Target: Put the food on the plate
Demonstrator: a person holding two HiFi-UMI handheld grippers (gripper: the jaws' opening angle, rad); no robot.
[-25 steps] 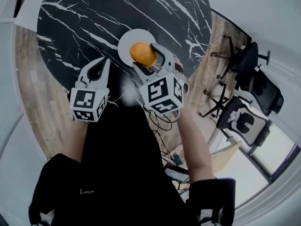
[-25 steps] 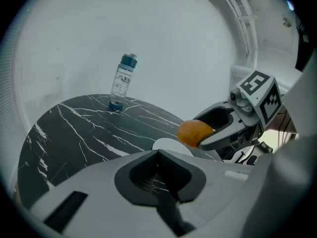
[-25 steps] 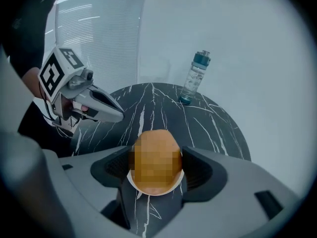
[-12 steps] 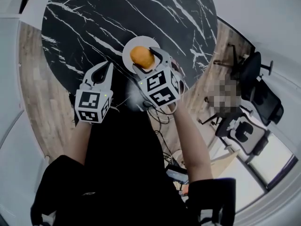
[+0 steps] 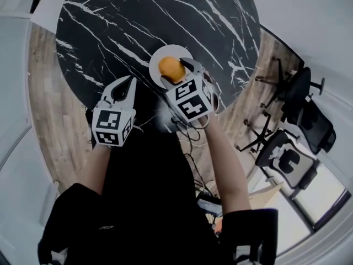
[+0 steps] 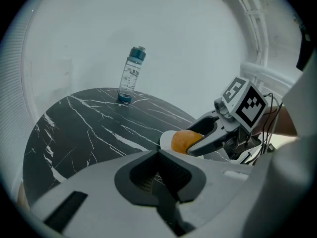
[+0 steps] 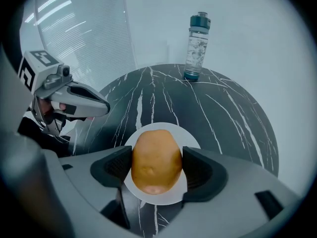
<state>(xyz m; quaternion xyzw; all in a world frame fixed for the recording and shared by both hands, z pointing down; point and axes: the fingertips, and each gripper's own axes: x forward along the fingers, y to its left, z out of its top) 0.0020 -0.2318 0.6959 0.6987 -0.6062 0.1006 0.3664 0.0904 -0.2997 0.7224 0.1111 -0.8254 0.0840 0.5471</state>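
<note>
A round orange-brown potato [image 7: 156, 162] is clamped between the jaws of my right gripper [image 7: 156, 171], which is shut on it. It hangs just over a small white plate [image 7: 183, 133] near the front edge of the black marble table [image 5: 110, 26]. From the head view the potato [image 5: 171, 69] covers the near half of the plate [image 5: 160, 53]. My left gripper [image 5: 130, 81] is held to the left of the plate, shut with nothing in it. In the left gripper view the potato [image 6: 182, 140] and plate [image 6: 166, 138] show past its closed jaws [image 6: 158, 155].
A clear water bottle [image 7: 197, 46] with a teal cap stands at the table's far edge. Black office chairs [image 5: 298, 109] stand on the wood floor to the right. Cables hang beneath the right gripper. White walls curve round behind the table.
My right gripper has carried the potato a little further in over the plate. The left gripper has kept its place beside it.
</note>
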